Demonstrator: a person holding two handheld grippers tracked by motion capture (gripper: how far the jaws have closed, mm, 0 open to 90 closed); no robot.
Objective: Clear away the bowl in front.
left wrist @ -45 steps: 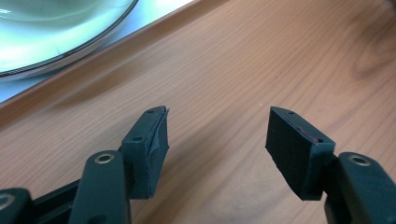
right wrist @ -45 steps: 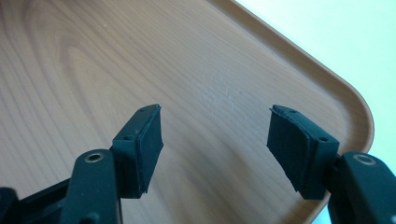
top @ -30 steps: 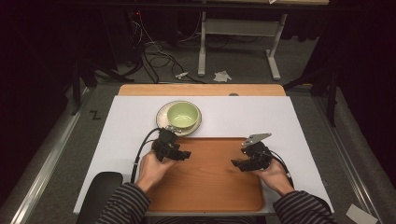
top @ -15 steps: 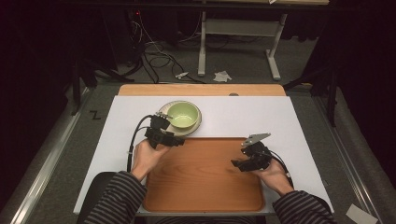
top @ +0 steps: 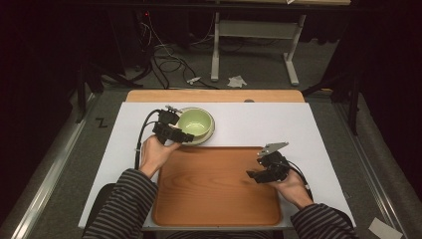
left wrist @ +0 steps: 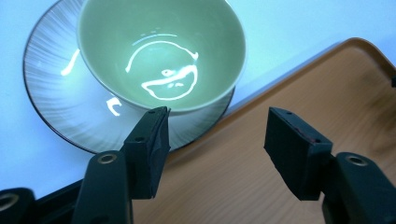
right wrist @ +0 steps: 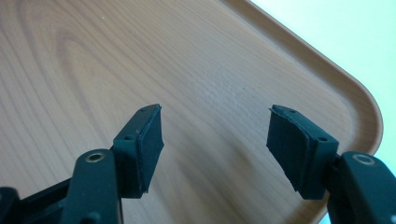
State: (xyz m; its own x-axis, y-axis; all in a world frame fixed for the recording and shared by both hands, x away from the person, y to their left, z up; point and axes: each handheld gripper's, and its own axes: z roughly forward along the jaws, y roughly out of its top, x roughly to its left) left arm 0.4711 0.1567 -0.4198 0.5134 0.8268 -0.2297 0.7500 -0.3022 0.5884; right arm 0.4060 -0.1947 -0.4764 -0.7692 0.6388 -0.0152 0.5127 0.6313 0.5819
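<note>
White tabletop (top: pixel 308 127) on grey floor (top: pixel 64 164) in a dark room. Landmark: wooden tray (top: pixel 214 189). Green bowl (top: pixel 195 122) on a saucer (top: pixel 211 133) just beyond the tray's far-left corner; left tongs (top: pixel 185 136) apart beside it. Right tongs (top: pixel 253 174) apart over the tray's right side.

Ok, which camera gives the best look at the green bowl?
The left gripper view: the bowl is close up, sitting on its plate, empty inside with light glare. The high view shows the bowl small, beside the left gripper. The right gripper view looks at the tray.
</note>
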